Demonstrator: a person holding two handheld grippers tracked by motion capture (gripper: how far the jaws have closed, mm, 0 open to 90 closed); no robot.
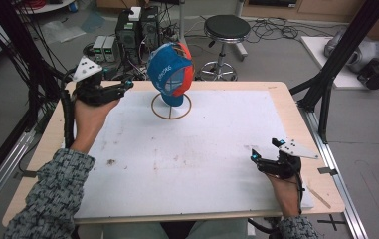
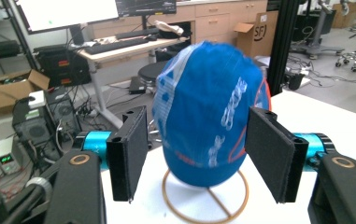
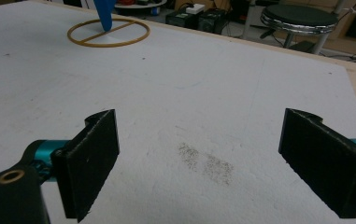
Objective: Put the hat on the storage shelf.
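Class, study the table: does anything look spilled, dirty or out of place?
Yes. A patch of dark specks soils the white board near the right gripper, with fainter smudges mid-board. The cap sits on its stand, apparently in order.

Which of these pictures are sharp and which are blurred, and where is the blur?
Left gripper view: the blue cap is smeared, its white lettering unreadable, while the black tongs look sharp. Right gripper view: crisp white board. High view: evenly lit, slightly soft.

Lab clutter behind the worktop (image 1: pixel 286 99)

A black round stool (image 1: pixel 226 27) stands beside 2 computer towers (image 1: pixel 137 30); a desk with keyboard (image 2: pixel 115 44) and cardboard boxes (image 2: pixel 7 91) sits farther back.
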